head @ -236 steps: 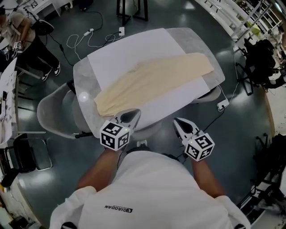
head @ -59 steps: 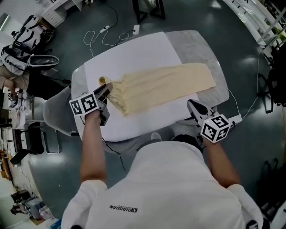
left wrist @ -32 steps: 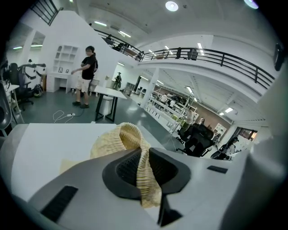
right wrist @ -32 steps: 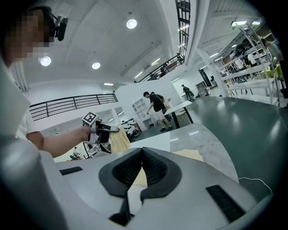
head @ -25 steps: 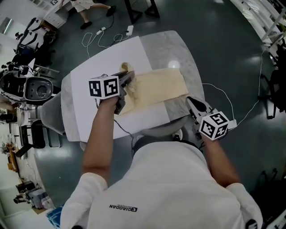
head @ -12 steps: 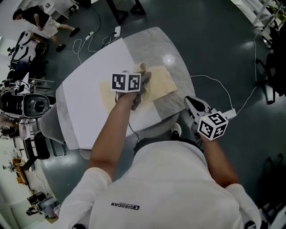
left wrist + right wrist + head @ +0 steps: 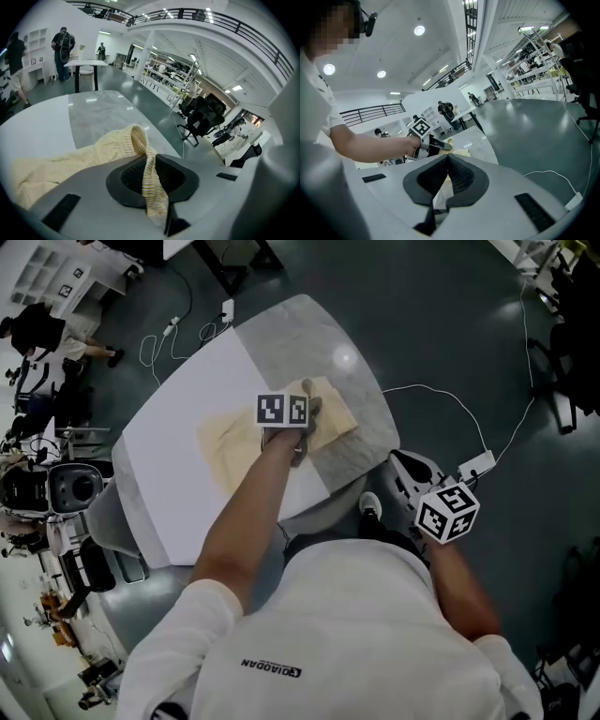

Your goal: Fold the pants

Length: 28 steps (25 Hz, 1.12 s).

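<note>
Cream pants (image 7: pixel 230 442) lie doubled over on the white sheet (image 7: pixel 178 409) that covers the grey table (image 7: pixel 319 324). My left gripper (image 7: pixel 307 420) reaches across above their right end and pinches a ribbed cream edge (image 7: pixel 140 140) of the pants between its pads; the jaws are opening slightly and the fabric still hangs between them (image 7: pixel 149 164). The pants (image 7: pixel 56 164) trail off to the left beneath it. My right gripper (image 7: pixel 401 465) hovers off the table's right edge, shut with nothing in it (image 7: pixel 447 159). It looks toward the left gripper (image 7: pixel 440 146) and the pants (image 7: pixel 459 152).
A white cable and power strip (image 7: pixel 478 463) lie on the dark floor to the right. A grey chair (image 7: pixel 103 521) stands at the table's left. People (image 7: pixel 63 44) and desks are far behind. Office chairs (image 7: pixel 201 117) stand beyond the table's far edge.
My left gripper has carried the pants' end across to the right and down, laying it over the other half. The right gripper has shifted a little beside the table.
</note>
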Each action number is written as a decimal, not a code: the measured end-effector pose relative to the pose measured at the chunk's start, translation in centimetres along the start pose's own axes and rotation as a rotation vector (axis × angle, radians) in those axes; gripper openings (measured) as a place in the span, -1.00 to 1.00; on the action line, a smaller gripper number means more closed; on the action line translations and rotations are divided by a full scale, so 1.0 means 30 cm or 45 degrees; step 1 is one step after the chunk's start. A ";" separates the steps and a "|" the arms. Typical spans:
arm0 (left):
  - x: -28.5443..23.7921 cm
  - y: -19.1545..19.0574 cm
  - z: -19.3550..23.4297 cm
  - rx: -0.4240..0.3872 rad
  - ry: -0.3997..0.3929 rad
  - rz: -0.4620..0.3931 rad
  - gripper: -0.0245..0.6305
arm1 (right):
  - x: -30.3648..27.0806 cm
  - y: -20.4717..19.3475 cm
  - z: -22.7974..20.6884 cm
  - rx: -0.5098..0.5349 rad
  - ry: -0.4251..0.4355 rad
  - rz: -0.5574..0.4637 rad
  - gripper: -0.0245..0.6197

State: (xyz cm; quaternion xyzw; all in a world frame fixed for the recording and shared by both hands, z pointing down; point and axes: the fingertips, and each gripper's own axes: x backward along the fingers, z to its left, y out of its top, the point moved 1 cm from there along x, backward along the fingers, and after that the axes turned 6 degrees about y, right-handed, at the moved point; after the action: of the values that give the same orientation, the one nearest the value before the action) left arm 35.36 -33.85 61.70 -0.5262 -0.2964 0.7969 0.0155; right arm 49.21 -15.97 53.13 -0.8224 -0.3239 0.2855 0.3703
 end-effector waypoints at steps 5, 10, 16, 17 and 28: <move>-0.105 -0.024 -0.030 -0.018 0.017 0.056 -0.69 | 0.055 -0.030 -0.064 -0.049 -0.057 0.003 -0.86; -0.171 -0.027 -0.051 -0.002 0.007 0.060 -0.54 | 0.084 -0.057 -0.104 -0.065 -0.080 0.018 -0.86; -0.113 -0.020 -0.091 0.088 -0.084 -0.007 -0.40 | 0.062 -0.049 -0.077 -0.046 -0.040 0.032 -0.86; -0.095 -0.017 -0.087 0.100 -0.086 -0.023 -0.40 | 0.051 -0.043 -0.069 -0.037 -0.027 0.038 -0.86; 0.202 -0.032 -0.027 0.203 -0.151 -0.263 -0.66 | -0.075 0.051 0.045 0.057 0.111 0.053 -0.86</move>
State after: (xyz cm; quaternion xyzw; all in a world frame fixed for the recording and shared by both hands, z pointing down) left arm 33.08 -30.65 56.91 -0.4420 -0.2850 0.8418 0.1219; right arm 47.34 -17.85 51.65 -0.8322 -0.2839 0.2641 0.3963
